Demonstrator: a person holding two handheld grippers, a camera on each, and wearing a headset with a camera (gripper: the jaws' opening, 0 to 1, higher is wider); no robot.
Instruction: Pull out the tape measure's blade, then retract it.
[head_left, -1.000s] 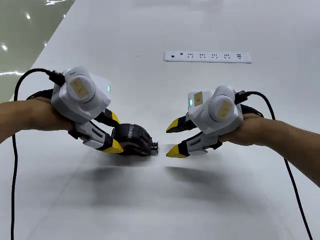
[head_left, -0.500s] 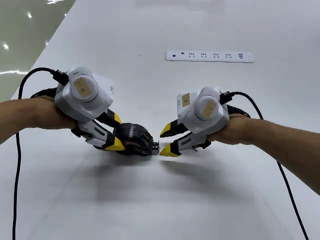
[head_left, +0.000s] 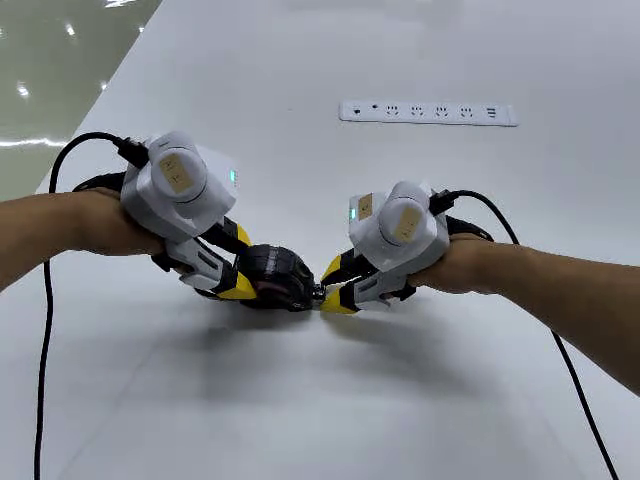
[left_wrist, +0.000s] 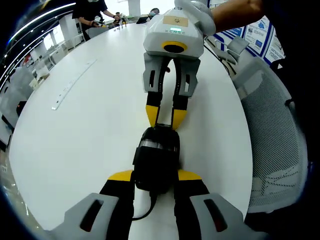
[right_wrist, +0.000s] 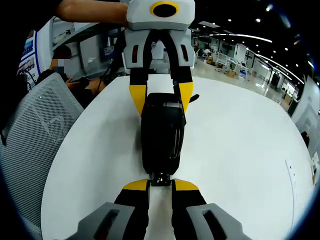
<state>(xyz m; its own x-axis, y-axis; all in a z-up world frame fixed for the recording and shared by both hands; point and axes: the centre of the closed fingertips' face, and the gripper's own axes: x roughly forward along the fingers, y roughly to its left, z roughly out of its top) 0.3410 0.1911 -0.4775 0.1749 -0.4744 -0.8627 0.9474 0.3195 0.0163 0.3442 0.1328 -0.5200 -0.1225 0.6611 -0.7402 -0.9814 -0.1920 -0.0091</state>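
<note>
Now, main risk: the blade hook (right_wrist: 160, 178) is a small tab. If my right claw (right_wrist: 160, 186) has only its edge, the pull may slip off.
Second risk: the tape measure (head_left: 272, 277) could twist out of my left claw (left_wrist: 156, 175) if the blade resists.
Left claw: jaws partly apart, clamped on the case's two sides, low at the white table (head_left: 400, 400).
Right claw: tips nearly together, pinching the hook at the case's mouth.
Blade: none drawn out yet.

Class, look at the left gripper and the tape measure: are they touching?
Touching. The left gripper view shows the left gripper clamped against both sides of the tape measure.
</note>
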